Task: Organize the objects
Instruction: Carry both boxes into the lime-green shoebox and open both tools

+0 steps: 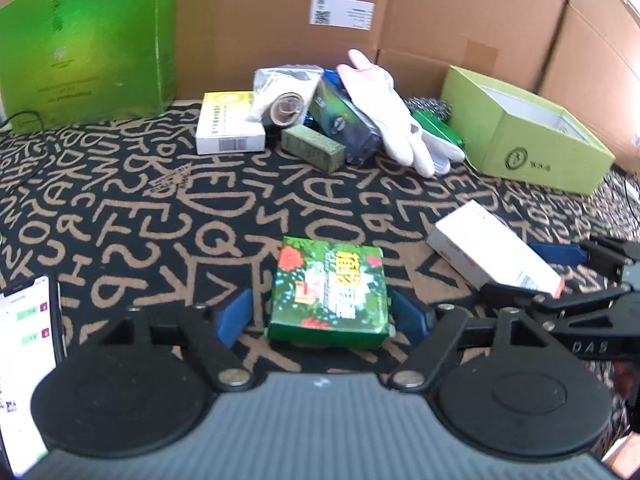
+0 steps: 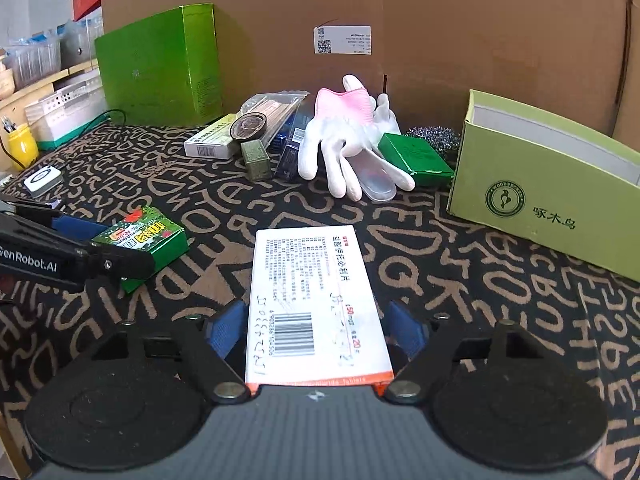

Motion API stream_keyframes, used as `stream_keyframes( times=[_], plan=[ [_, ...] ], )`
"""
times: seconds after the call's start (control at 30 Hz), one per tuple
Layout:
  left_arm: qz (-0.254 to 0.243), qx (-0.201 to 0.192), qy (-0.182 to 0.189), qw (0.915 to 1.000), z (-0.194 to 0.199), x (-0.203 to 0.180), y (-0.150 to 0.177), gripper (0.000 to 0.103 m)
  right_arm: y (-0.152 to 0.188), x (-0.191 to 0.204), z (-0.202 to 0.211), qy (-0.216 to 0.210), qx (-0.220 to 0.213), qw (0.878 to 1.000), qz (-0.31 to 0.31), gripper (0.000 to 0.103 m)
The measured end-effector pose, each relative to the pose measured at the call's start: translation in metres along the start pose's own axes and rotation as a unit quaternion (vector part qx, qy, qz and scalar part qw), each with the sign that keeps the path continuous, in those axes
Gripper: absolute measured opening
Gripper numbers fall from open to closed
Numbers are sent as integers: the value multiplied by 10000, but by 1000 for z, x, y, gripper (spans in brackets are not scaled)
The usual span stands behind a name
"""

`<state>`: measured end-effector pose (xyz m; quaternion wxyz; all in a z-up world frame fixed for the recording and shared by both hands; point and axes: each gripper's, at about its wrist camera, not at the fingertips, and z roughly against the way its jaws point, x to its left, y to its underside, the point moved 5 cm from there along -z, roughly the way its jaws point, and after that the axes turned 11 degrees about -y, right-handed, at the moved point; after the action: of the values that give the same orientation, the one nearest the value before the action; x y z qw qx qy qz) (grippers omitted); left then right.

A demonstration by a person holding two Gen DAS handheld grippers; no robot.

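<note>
A green flowered box (image 1: 329,290) lies on the lettered cloth between the blue pads of my left gripper (image 1: 324,314); the pads stand apart from its sides, so the gripper is open. It also shows in the right wrist view (image 2: 142,242). A white medicine box (image 2: 316,304) with a barcode lies between the pads of my right gripper (image 2: 316,326), small gaps on both sides, open. It also shows in the left wrist view (image 1: 494,250). An open light-green box (image 2: 548,184) stands at the right.
A pile sits at the back: a white-yellow box (image 1: 230,126), a tape roll (image 1: 285,109), an olive block (image 1: 313,150), a dark packet (image 1: 348,124), white gloves (image 2: 352,144), a green packet (image 2: 416,158) and a steel scourer (image 2: 434,136). A tall green box (image 2: 160,68) and cardboard walls (image 1: 280,20) stand behind. A phone (image 1: 28,360) is at the left.
</note>
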<state>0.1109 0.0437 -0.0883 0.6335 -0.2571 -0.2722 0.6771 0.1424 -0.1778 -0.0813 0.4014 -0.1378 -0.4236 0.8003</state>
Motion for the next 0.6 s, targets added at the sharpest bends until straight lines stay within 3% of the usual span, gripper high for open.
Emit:
stream_keyframes(
  times=[0.07, 0.17, 0.3, 0.4, 0.6],
  plan=[
    [83, 18, 61, 9999, -2, 0, -2, 77, -1, -1, -2, 28, -5, 10000, -12, 80],
    [-63, 32, 22, 10000, -7, -6, -3, 64, -2, -2, -4, -18, 13, 10000, -60, 80],
    [-288, -62, -159, 9994, -9, -13, -2, 64, 0, -4, -8, -87, 70, 9999, -46, 78],
    [-415, -110, -268, 9987, -8, -17, -1, 60, 1, -3, -5, -152, 19, 9999, -17, 71],
    [-366, -60, -52, 9993, 0, -26, -4, 60, 4, -4, 7, -248, -83, 9995, -174, 71]
  ],
)
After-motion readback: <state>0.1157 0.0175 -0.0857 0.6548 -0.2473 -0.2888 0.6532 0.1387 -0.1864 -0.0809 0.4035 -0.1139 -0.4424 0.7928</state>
